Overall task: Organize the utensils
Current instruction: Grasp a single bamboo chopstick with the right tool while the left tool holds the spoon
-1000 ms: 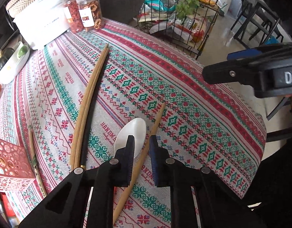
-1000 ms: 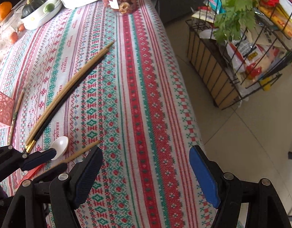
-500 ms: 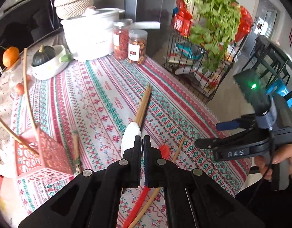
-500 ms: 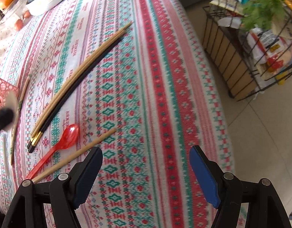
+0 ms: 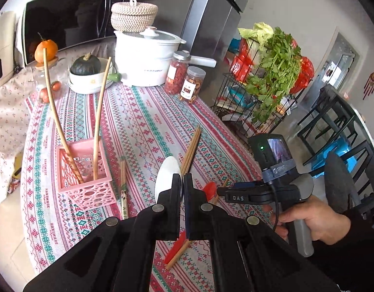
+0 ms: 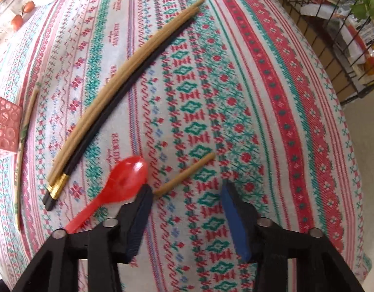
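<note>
My left gripper (image 5: 182,180) is shut on a white spoon (image 5: 168,174) and holds it in the air above the patterned tablecloth. To its left stands a pink basket (image 5: 84,187) with two long wooden chopsticks leaning in it. My right gripper (image 6: 186,189) hangs low over the cloth, its jaws closing. A single wooden chopstick (image 6: 187,172) lies just ahead of them, its lower end beside the left fingertip (image 6: 145,192), and no pad presses on it. A red spoon (image 6: 125,180) lies just left of that finger. A bundle of wooden and black chopsticks (image 6: 128,92) lies farther off.
A patterned chopstick (image 5: 123,187) lies beside the basket. At the table's far end stand a white pot (image 5: 145,58), two jars (image 5: 187,82) and a bowl with a squash (image 5: 86,77). A wire rack of greens (image 5: 267,77) stands on the floor beyond the table's right edge.
The left gripper shut on the white spoon and lifted it off the cloth, uncovering the red spoon. The right gripper sank toward the single chopstick and its jaws narrowed.
</note>
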Demonstrator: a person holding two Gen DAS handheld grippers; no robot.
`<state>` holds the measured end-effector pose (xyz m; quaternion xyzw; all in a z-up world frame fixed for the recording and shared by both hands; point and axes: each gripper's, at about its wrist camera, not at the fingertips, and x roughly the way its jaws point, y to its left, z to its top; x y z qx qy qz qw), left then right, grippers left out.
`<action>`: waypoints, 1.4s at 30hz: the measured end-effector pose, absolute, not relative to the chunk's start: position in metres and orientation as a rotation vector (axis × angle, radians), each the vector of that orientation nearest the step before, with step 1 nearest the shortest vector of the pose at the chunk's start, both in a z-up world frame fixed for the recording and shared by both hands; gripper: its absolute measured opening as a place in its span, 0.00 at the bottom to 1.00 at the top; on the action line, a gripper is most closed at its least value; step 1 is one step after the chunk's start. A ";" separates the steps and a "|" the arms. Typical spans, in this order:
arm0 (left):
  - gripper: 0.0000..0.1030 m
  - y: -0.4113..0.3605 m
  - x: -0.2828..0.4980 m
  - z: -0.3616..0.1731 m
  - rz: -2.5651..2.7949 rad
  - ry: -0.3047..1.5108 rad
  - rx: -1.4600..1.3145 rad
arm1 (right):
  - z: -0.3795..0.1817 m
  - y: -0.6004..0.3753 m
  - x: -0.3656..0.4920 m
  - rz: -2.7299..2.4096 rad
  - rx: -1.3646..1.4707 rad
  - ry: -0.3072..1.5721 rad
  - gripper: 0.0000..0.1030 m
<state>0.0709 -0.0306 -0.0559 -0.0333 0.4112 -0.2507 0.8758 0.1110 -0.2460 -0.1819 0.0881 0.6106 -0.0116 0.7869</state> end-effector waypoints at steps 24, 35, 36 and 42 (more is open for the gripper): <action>0.01 0.020 0.046 -0.016 -0.518 0.714 -0.172 | -0.160 -0.225 0.138 -0.061 0.192 1.253 0.50; 0.01 0.014 0.047 -0.021 -0.512 0.713 -0.156 | -0.183 -0.217 0.132 -0.038 0.158 1.288 0.11; 0.01 0.015 0.046 -0.021 -0.512 0.710 -0.158 | -0.183 -0.218 0.132 -0.032 0.173 1.284 0.09; 0.01 0.025 0.043 -0.014 -0.503 0.670 -0.173 | -0.162 -0.224 0.135 0.003 0.228 1.212 0.04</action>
